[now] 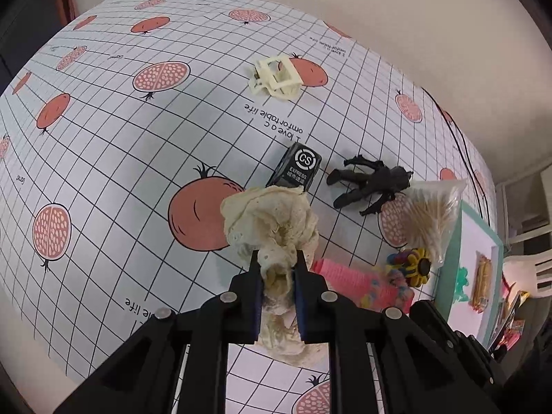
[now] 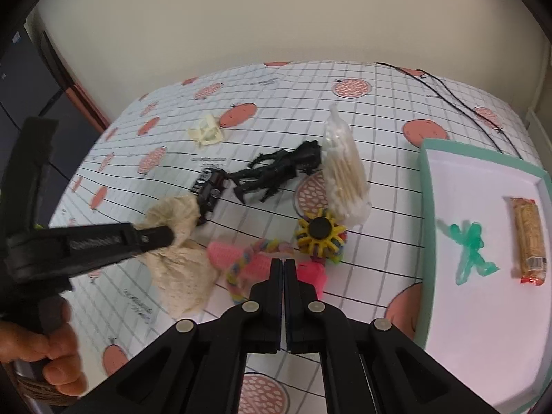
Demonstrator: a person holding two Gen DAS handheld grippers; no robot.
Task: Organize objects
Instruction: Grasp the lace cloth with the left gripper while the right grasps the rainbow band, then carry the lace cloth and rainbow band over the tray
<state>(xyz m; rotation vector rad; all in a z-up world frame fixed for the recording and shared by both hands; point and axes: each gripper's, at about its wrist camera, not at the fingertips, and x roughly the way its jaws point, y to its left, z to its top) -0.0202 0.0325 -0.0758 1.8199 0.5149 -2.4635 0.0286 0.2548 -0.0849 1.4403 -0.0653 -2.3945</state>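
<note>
My left gripper (image 1: 277,258) is shut on a cream fabric scrunchie (image 1: 272,224), pinching it at the middle; the right wrist view shows the same scrunchie (image 2: 179,276) on the tablecloth with that gripper (image 2: 165,234) coming in from the left. My right gripper (image 2: 283,263) is shut with nothing between its fingers, hovering over a pink knitted piece (image 2: 310,274). Beside it lie a yellow sunflower toy (image 2: 319,233), a black figure (image 2: 276,172), a small black box (image 2: 208,189) and a bag of cotton swabs (image 2: 345,176).
A teal-rimmed white tray (image 2: 426,186) at the right holds a green figure (image 2: 471,252) and a wrapped biscuit pack (image 2: 528,241). A cream hair claw (image 1: 276,77) lies farther back. A black cable (image 2: 459,107) crosses the far right. A hand (image 2: 41,355) grips the left tool.
</note>
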